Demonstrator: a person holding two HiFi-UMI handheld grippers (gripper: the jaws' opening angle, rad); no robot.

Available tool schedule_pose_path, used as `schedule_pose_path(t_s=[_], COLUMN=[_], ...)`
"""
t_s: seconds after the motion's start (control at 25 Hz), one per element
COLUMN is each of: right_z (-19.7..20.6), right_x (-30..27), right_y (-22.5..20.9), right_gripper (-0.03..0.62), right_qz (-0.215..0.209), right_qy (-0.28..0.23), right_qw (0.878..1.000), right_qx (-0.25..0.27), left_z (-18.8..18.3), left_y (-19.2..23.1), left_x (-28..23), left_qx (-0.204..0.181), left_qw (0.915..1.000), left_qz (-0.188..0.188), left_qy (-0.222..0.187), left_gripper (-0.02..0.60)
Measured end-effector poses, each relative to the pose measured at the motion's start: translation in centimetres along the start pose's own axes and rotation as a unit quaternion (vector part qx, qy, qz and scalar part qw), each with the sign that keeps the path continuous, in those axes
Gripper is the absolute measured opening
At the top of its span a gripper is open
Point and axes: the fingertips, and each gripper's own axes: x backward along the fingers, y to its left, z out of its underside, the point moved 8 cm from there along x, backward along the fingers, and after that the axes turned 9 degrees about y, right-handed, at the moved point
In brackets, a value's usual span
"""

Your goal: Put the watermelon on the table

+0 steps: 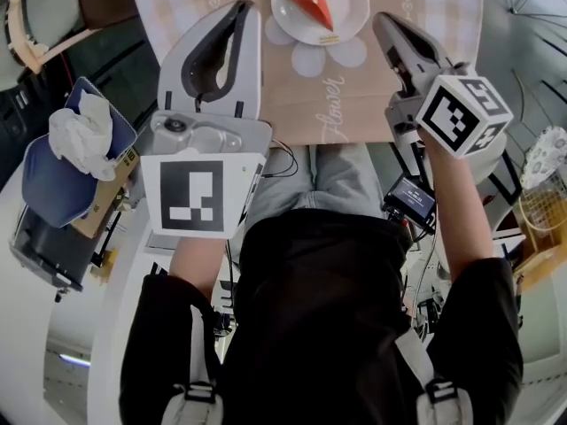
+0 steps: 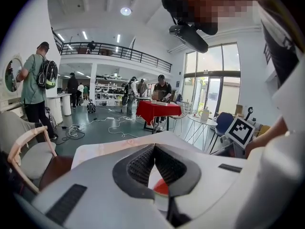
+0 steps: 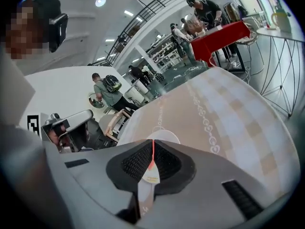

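1. The watermelon (image 1: 312, 3), a red wedge, lies on a white plate (image 1: 353, 14).
2. The plate stands on the worktop (image 1: 372, 87), on a beige cloth with a flower print showing from under the plate.
3. The left gripper (image 1: 241, 9) is just left of the plate, clenched on nothing. In the left gripper view its tips meet, and the watermelon shows red through the gap behind them.
4. The right gripper (image 1: 383, 20) is just right of the plate, also clenched and empty, with only a thin slit between its jaws.
5. Neither gripper touches the plate.
6. Well left of the plate, a blue tray (image 1: 40, 175) holds a crumpled white cloth (image 1: 84, 129).
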Motion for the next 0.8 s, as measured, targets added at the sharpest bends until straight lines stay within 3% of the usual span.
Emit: schedule_pose_path(t_s=[0.48,0.68,0.8], right_z=[-0.4,-0.4,-0.3], right_x=[4.2,5.7,6.8], right_y=[9.3,12.2,13.8], right_gripper=[0.015,0.015,0.014], right_qz=[0.002,-0.029,-0.022], right_qy=[-0.047,-0.076,-0.079], right_qw=[0.994,0.991,0.989], right_qx=[0.098,0.111,0.120], left_z=[-2.4,-2.9,-3.4], left_y=[-1.3,-1.7,-2.0], left_x=[7.1,9.9,11.3], left_qx=[-0.016,-0.013,-0.011], left_qw=[0.9990,0.9983,0.9975], left_qz=[0.011,0.004,0.000], left_qy=[-0.039,-0.056,-0.070], left_gripper=[0.012,0.012,0.012])
